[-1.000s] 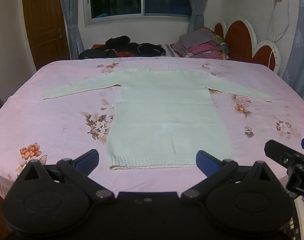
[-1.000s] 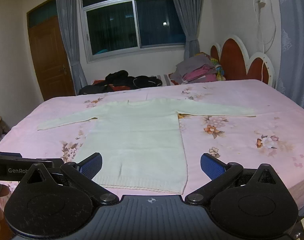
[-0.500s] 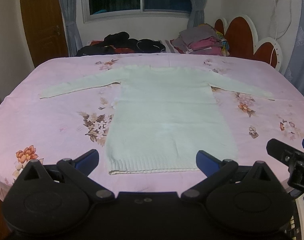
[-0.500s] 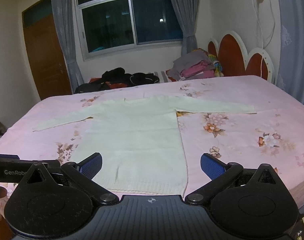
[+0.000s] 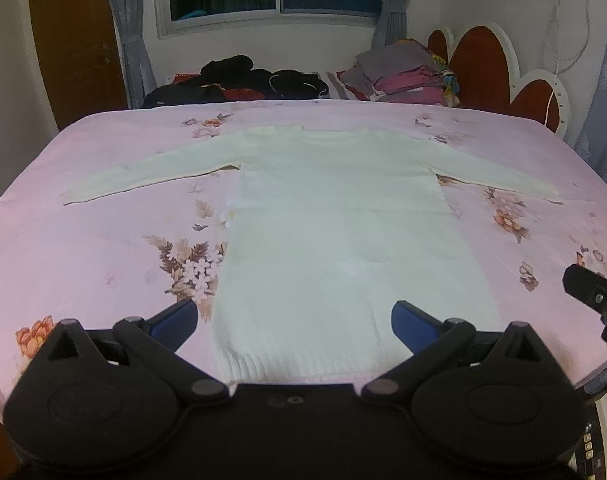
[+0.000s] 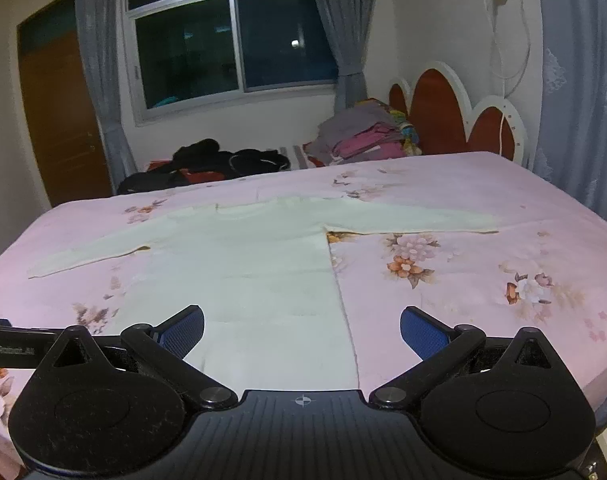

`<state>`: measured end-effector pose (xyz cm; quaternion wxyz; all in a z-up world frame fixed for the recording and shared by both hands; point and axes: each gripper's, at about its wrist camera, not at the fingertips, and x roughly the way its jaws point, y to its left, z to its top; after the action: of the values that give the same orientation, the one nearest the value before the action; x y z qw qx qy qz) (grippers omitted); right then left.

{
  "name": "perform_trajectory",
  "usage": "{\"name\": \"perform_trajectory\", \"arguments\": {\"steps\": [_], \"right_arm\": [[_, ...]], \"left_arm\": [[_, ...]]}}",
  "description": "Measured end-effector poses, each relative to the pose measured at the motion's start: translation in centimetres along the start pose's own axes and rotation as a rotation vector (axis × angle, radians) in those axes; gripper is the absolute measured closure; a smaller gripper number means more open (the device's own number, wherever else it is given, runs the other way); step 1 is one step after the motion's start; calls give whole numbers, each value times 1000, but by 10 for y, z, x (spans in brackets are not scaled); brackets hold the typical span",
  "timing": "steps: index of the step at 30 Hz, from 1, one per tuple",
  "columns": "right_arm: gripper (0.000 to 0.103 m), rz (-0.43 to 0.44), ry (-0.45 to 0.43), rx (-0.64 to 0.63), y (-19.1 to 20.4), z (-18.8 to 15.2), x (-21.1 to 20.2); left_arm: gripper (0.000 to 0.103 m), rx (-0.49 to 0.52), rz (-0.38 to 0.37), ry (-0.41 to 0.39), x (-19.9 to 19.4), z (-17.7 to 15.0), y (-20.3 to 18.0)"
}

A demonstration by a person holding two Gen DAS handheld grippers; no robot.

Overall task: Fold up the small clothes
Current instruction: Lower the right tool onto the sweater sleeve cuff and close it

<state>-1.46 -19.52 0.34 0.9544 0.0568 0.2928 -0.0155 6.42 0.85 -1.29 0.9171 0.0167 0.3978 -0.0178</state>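
Note:
A pale cream long-sleeved sweater (image 5: 335, 216) lies flat on the pink floral bed, both sleeves spread out sideways, hem nearest me. It also shows in the right wrist view (image 6: 239, 264). My left gripper (image 5: 295, 320) is open and empty, hovering over the sweater's hem. My right gripper (image 6: 301, 330) is open and empty over the sweater's lower right edge. The right gripper's black body shows at the right edge of the left wrist view (image 5: 595, 300). The left gripper's body shows at the left edge of the right wrist view (image 6: 11, 338).
The pink floral bedspread (image 5: 83, 248) covers a wide bed. A heap of dark clothes (image 5: 239, 80) and a stack of folded clothes (image 5: 403, 76) lie at the far edge. A red and white headboard (image 5: 503, 72) stands at the right. A wooden door (image 6: 59, 120) is at the left.
Both grippers have moved forward and a little lower over the bed. The sweater's hem now lies right at the fingers. The sweater itself has not moved.

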Motion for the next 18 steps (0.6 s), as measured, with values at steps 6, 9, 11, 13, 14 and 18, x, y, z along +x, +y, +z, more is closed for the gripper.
{"name": "perform_trajectory", "arguments": {"steps": [6, 9, 11, 13, 14, 18], "right_arm": [[0, -51, -18, 1, 10, 15, 27], [0, -80, -32, 0, 15, 24, 40], [0, -96, -44, 2, 14, 30, 49], [0, -116, -43, 3, 12, 35, 58], [0, -127, -40, 3, 11, 37, 63], [0, -166, -18, 12, 1, 45, 84]], "left_arm": [[0, 9, -27, 13, 32, 23, 21], [0, 11, -38, 22, 48, 37, 33], [0, 13, -38, 20, 60, 46, 41], [0, 12, -36, 17, 71, 54, 48], [0, 11, -35, 18, 77, 57, 52], [0, 6, -22, 27, 98, 67, 60]]}}
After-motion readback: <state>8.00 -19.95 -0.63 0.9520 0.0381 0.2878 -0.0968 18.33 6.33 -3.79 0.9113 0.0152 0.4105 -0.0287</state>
